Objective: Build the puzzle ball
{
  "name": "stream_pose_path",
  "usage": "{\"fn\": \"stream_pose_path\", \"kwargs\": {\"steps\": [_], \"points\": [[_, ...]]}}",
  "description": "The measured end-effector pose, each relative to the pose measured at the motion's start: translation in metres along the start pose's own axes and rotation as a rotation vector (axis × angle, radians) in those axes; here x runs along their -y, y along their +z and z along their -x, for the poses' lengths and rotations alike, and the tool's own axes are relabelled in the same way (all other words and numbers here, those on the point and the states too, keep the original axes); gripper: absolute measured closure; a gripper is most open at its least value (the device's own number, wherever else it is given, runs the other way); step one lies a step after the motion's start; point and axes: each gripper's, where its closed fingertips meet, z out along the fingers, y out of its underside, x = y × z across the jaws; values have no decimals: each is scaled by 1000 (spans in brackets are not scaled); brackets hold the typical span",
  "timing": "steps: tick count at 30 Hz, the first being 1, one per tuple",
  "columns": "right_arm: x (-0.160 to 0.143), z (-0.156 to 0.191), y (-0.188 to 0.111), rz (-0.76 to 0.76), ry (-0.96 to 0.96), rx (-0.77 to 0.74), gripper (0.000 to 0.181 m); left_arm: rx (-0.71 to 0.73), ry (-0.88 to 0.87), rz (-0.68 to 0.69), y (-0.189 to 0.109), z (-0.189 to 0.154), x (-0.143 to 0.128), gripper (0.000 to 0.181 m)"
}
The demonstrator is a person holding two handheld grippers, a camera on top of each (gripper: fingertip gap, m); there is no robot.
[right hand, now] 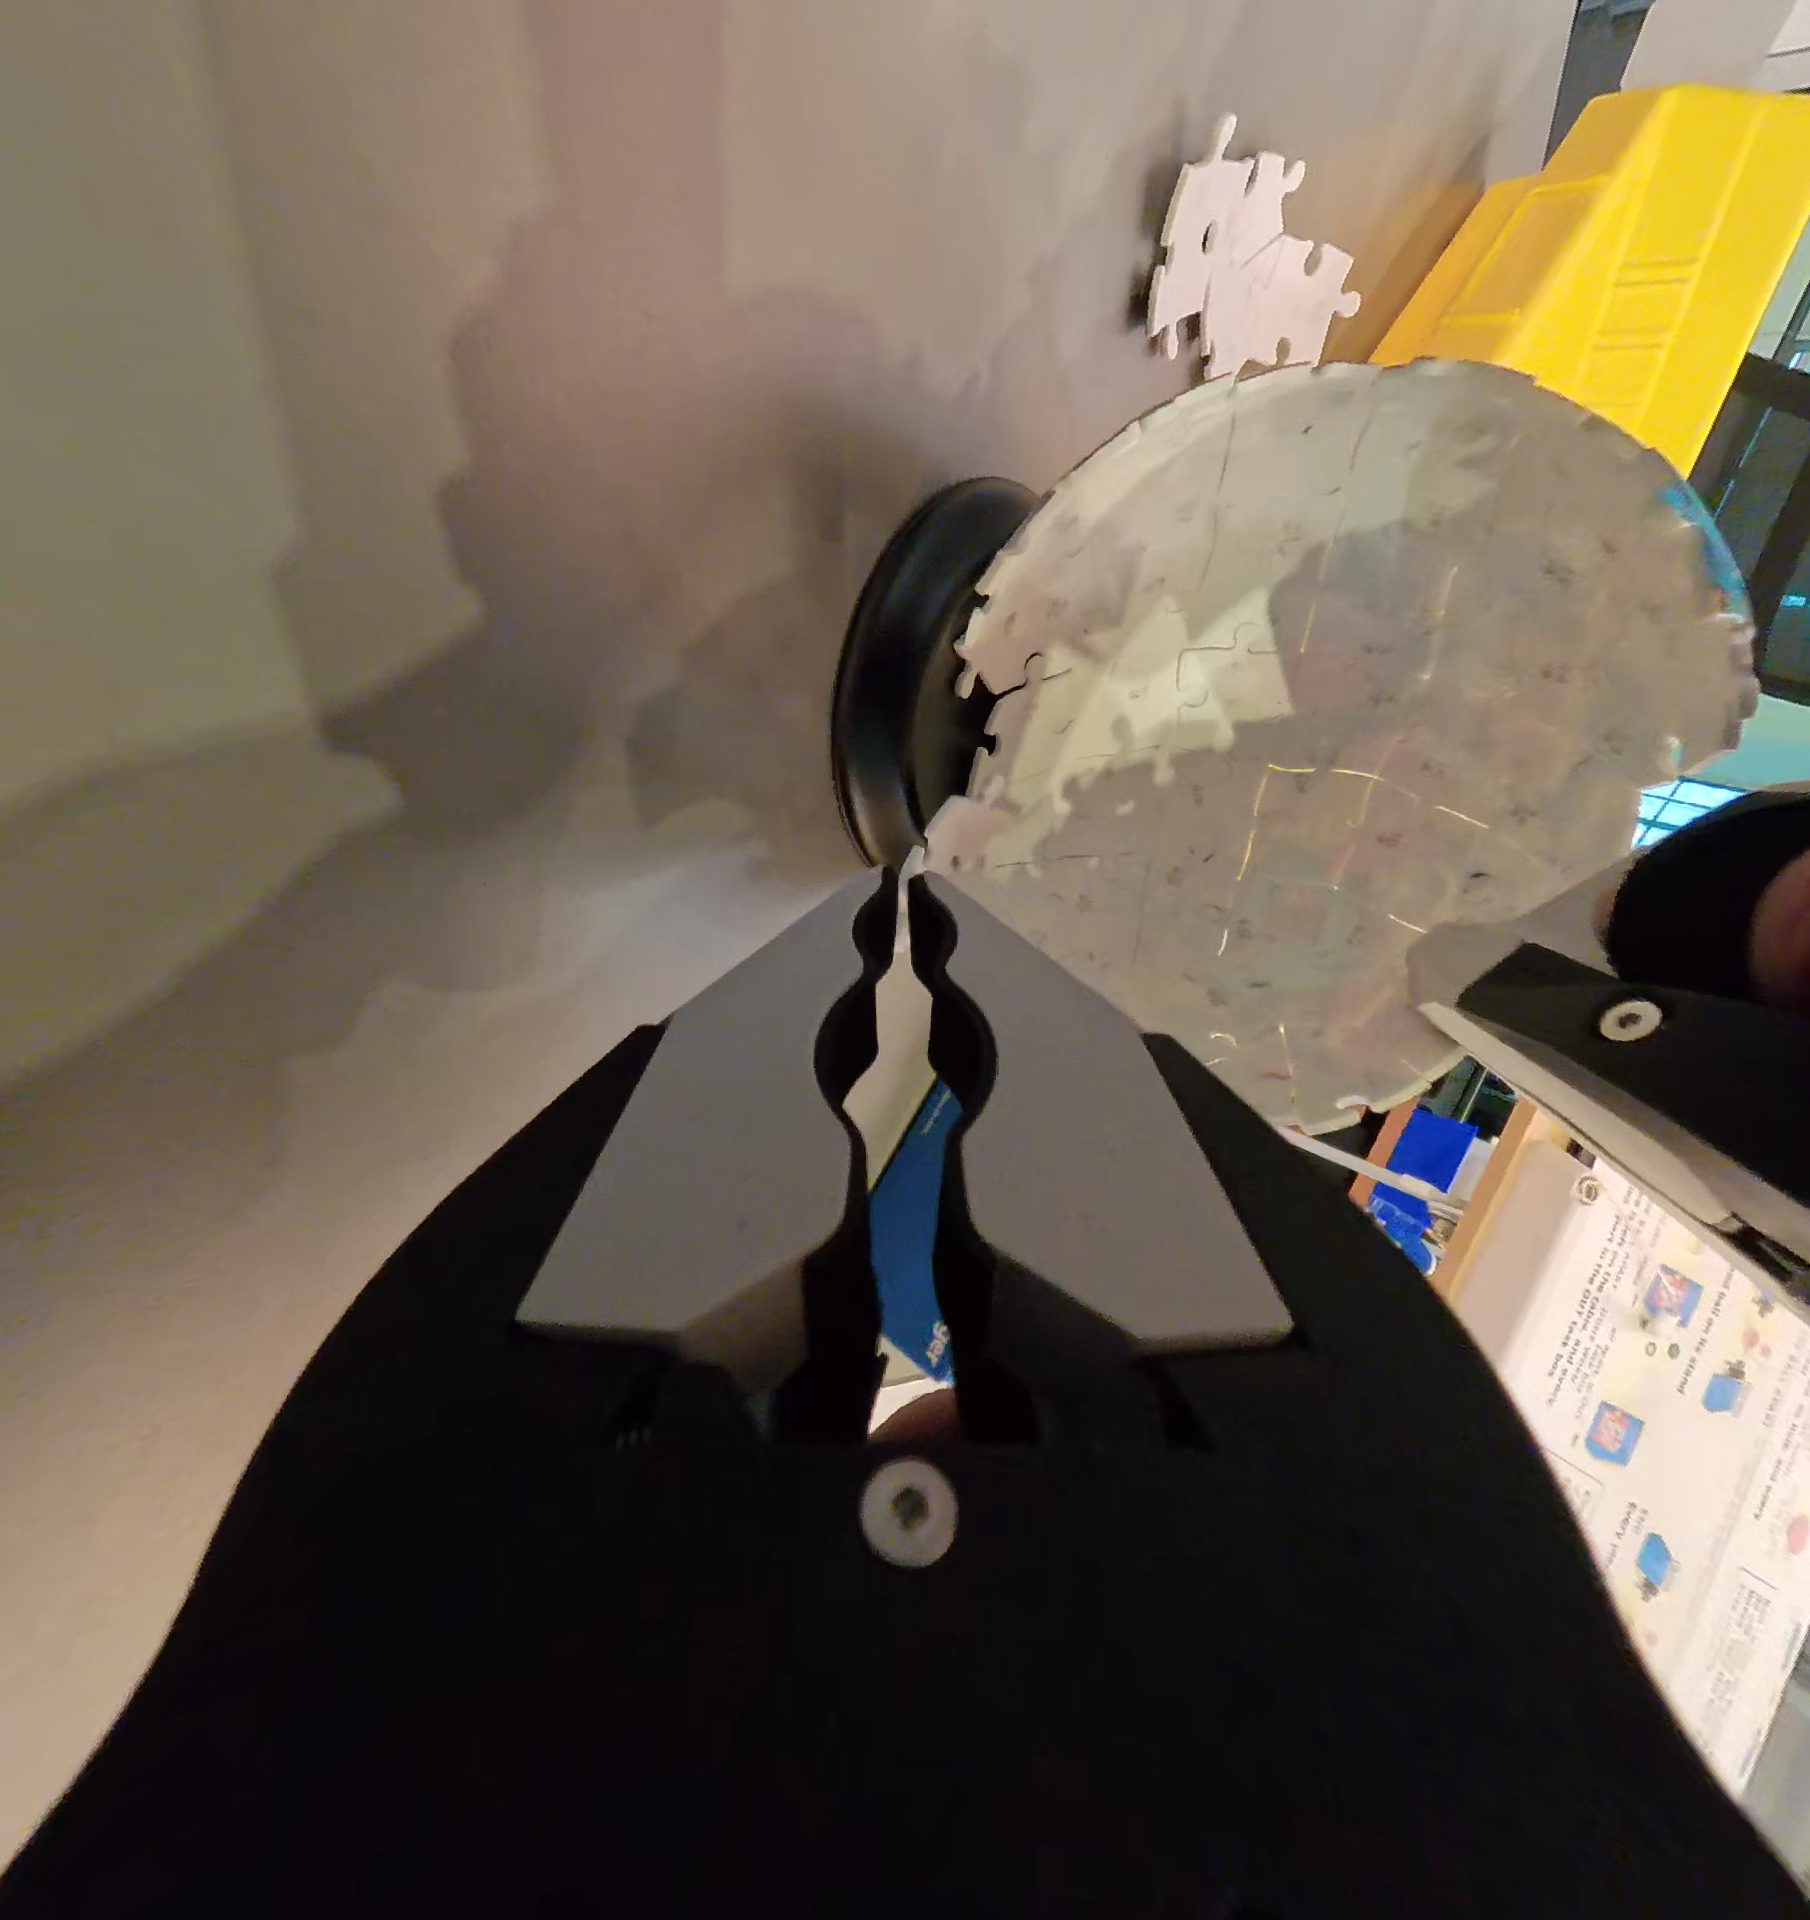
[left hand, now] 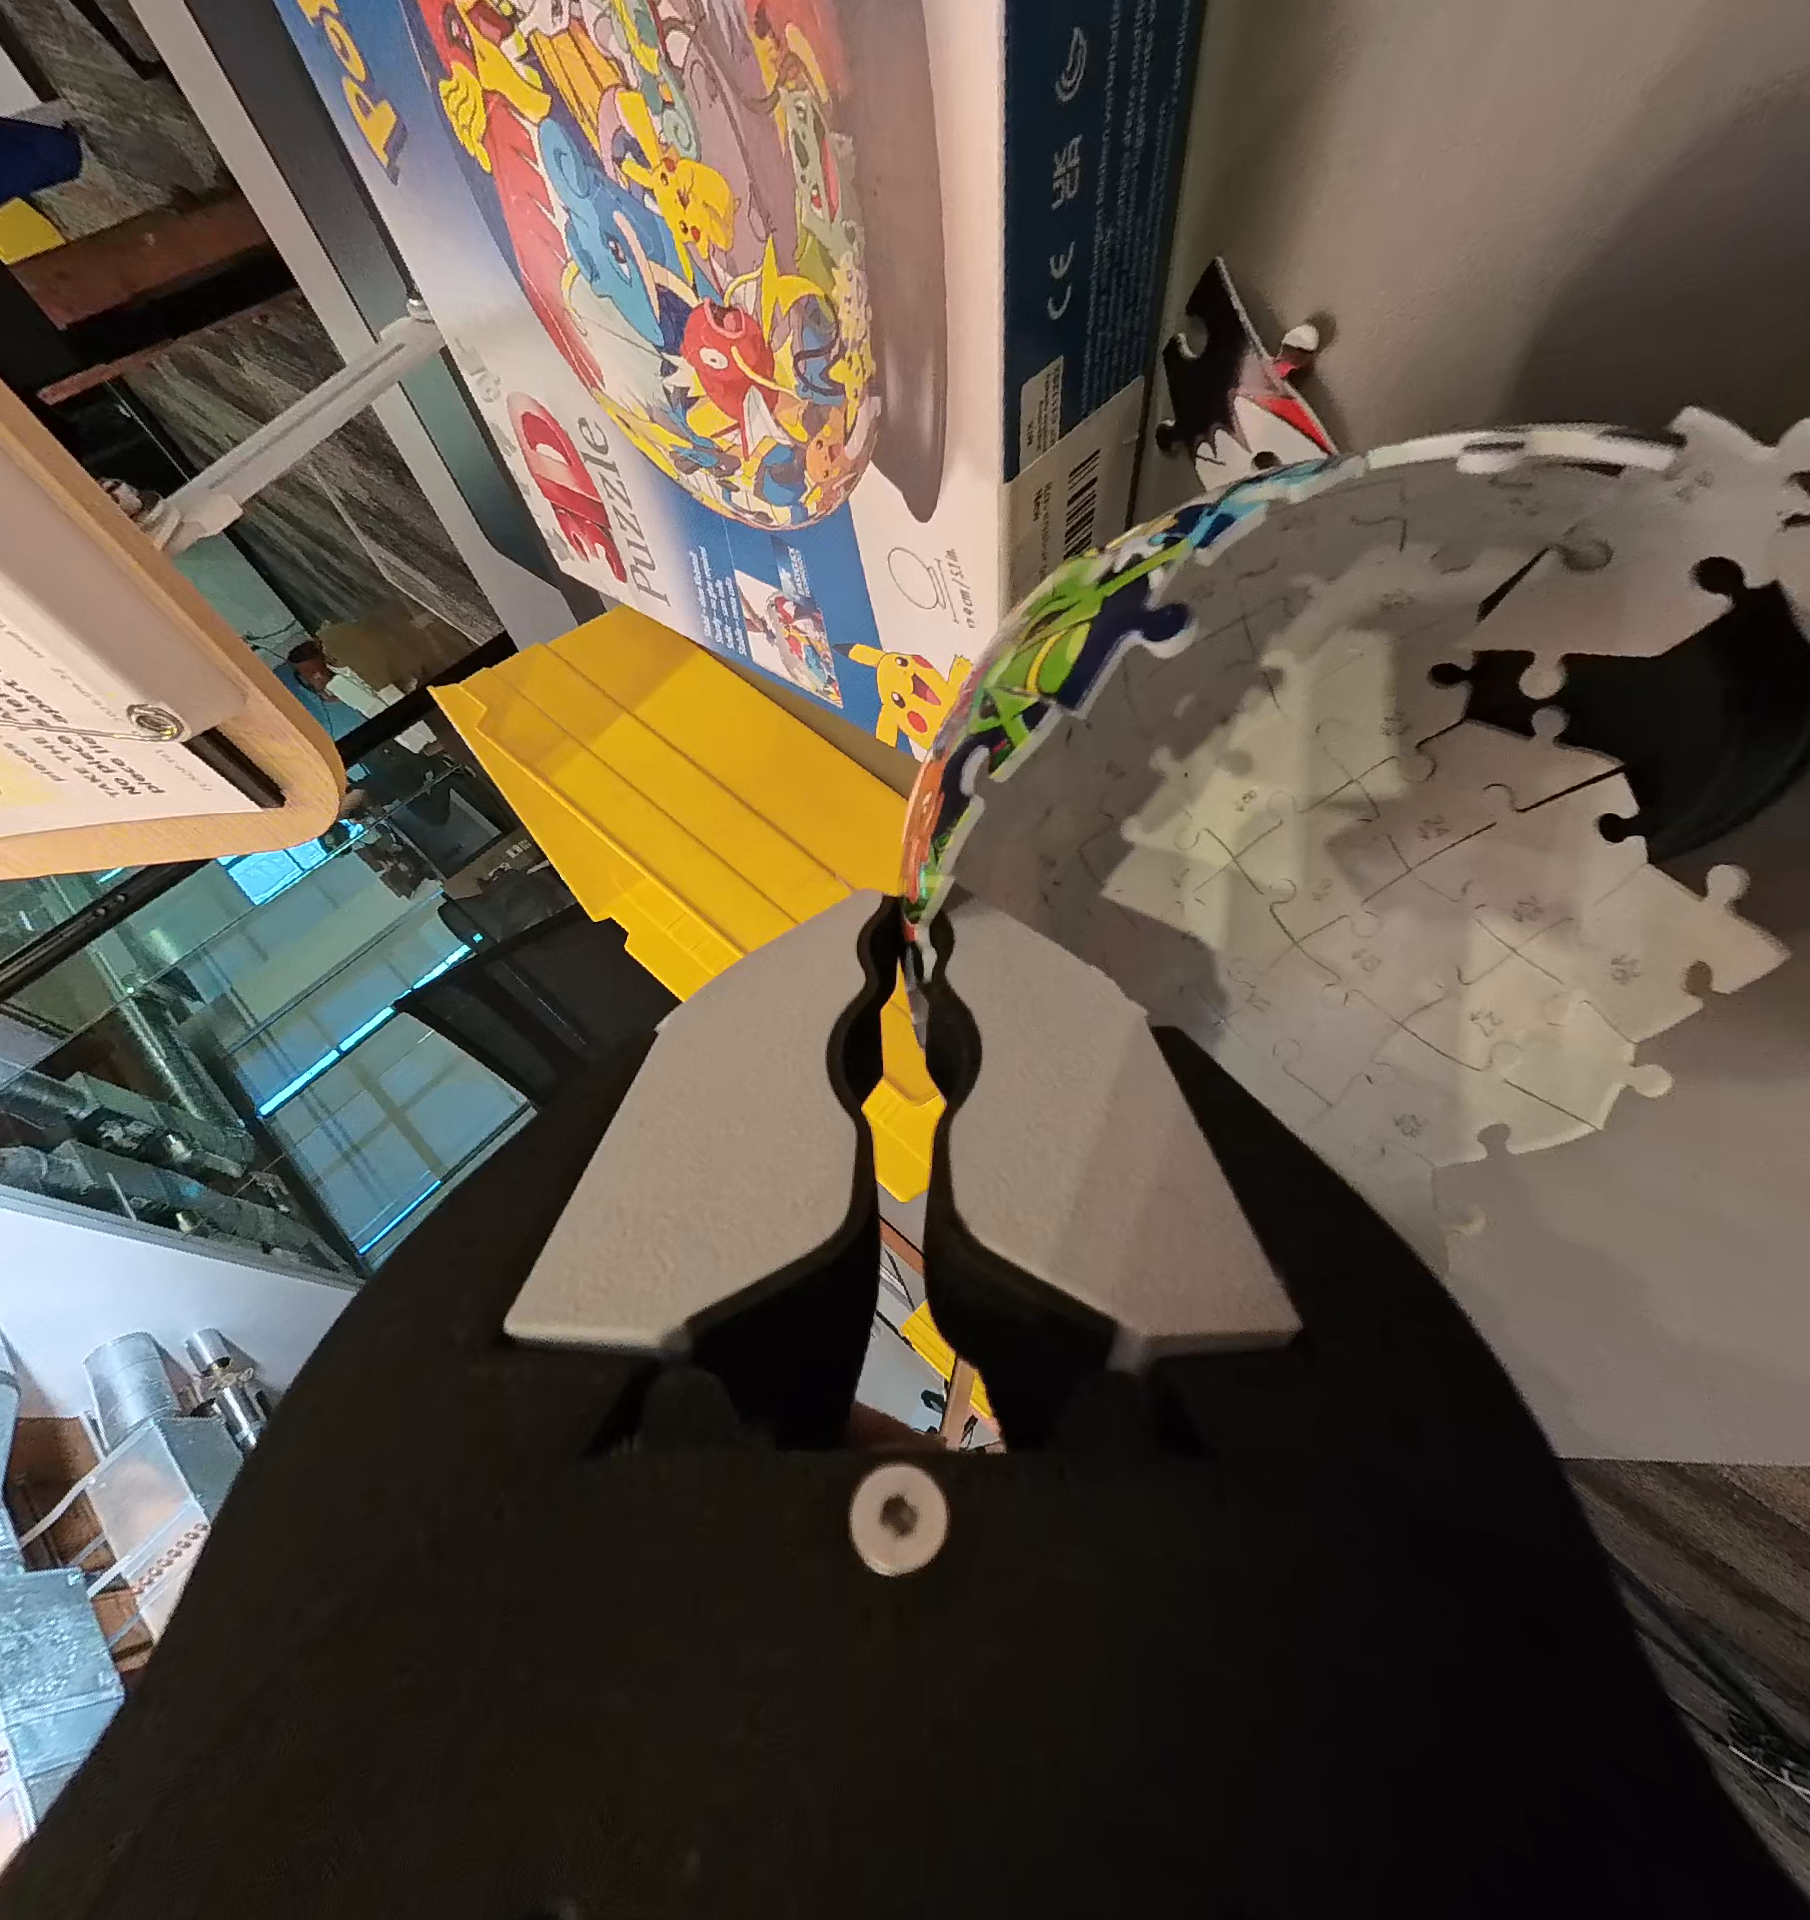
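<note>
Together both grippers pinch the half-built puzzle ball.

Puzzle shell on stand – box behind

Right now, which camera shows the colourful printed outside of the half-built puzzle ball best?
The left wrist view: the curved puzzle ball shell shows a printed green and blue strip along its edge there. The right wrist view shows only its pale grey inner side.
</note>
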Motion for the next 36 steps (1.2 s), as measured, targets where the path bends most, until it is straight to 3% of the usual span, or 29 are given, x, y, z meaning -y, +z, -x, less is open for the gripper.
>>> {"fn": "stream_pose_path", "kwargs": {"steps": [1, 8, 20, 26, 33, 36], "points": [[0, 0, 1, 0, 1, 1, 181, 0, 0, -1, 0, 0, 0, 179], [3, -2, 1, -15, 38, -27, 180, 2, 0, -2, 0, 0, 0, 179], [8, -4, -4, -41, 184, -57, 164, 3, 1, -4, -1, 0, 1, 179], [22, 7, 2, -102, 412, 32, 143, 5, 1, -4, -1, -1, 1, 179], [18, 20, -14, -187, 630, 90, 151, 5, -2, -8, -1, 0, 1, 179], [14, 10, -28, -254, 741, 43, 156, 3, -7, -11, -1, -1, 1, 179]]}}
